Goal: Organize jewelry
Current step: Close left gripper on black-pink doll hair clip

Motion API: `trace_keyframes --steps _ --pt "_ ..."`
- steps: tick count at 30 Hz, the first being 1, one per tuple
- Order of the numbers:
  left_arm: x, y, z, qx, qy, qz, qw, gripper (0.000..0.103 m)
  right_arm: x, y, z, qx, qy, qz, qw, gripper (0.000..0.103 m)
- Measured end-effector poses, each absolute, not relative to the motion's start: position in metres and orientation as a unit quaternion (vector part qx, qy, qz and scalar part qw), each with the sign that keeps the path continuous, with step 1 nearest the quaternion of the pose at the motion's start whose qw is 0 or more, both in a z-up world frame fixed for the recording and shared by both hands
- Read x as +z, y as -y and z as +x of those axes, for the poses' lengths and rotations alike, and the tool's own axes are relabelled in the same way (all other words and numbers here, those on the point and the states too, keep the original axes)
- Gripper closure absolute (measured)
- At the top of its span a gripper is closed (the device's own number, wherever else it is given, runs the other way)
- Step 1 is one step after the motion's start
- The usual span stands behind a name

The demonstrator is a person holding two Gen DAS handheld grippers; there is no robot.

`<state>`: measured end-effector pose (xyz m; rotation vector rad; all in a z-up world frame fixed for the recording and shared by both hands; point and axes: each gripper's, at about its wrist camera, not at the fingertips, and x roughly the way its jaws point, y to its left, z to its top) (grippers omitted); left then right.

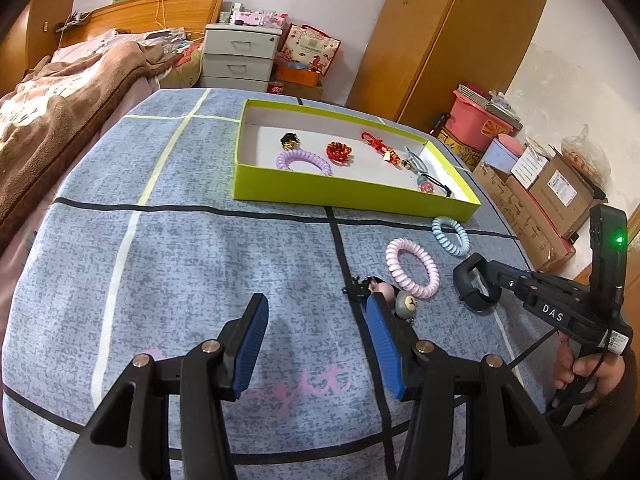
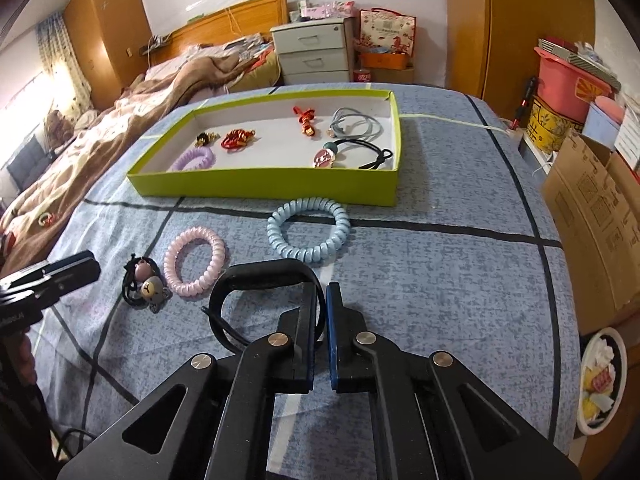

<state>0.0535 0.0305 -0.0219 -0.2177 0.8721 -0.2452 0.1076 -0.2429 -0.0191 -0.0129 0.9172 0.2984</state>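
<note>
My right gripper (image 2: 322, 294) is shut on a black wristband (image 2: 256, 274) that lies on the blue-grey cloth; the band's loop sticks out to the left of the fingers. In the left wrist view the same gripper (image 1: 482, 278) pinches the band (image 1: 464, 270) at the right. My left gripper (image 1: 316, 308) stands open with nothing between its fingers. Just past its right finger lies a bear-charm hair tie (image 1: 406, 304). A pink coil tie (image 2: 172, 256) and a blue coil tie (image 2: 276, 228) lie in front of the green tray (image 2: 264, 184), which holds several pieces.
The cloth-covered table (image 1: 180, 260) ends at the right beside cardboard boxes (image 2: 592, 208) and a plate of food (image 2: 600, 380). A bed with a brown blanket (image 1: 52, 120) runs along the left. White drawers (image 1: 236, 56) and a wardrobe (image 1: 440, 32) stand behind.
</note>
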Motion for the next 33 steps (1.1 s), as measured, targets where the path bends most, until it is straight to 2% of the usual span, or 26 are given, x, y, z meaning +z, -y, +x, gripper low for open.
trace_keyframes --steps 13,16,19,30,33 --pt "-0.026 0.006 0.065 -0.151 -0.439 -0.07 0.883 0.047 -0.012 0.255 0.096 0.149 -0.428 0.024 0.891 0.098" --pt "-0.027 0.015 0.07 -0.151 -0.442 -0.057 0.882 0.041 -0.012 0.257 0.094 0.151 -0.427 0.03 0.891 0.098" --pt "-0.03 0.021 0.073 -0.151 -0.447 -0.049 0.88 0.04 -0.012 0.257 0.093 0.153 -0.427 0.033 0.891 0.098" --pt "-0.031 0.037 0.075 -0.126 -0.438 0.0 0.89 0.04 -0.012 0.259 0.091 0.155 -0.426 0.035 0.891 0.098" --pt "-0.031 0.035 0.075 -0.125 -0.437 -0.003 0.891 0.045 -0.012 0.26 0.091 0.154 -0.425 0.036 0.891 0.098"
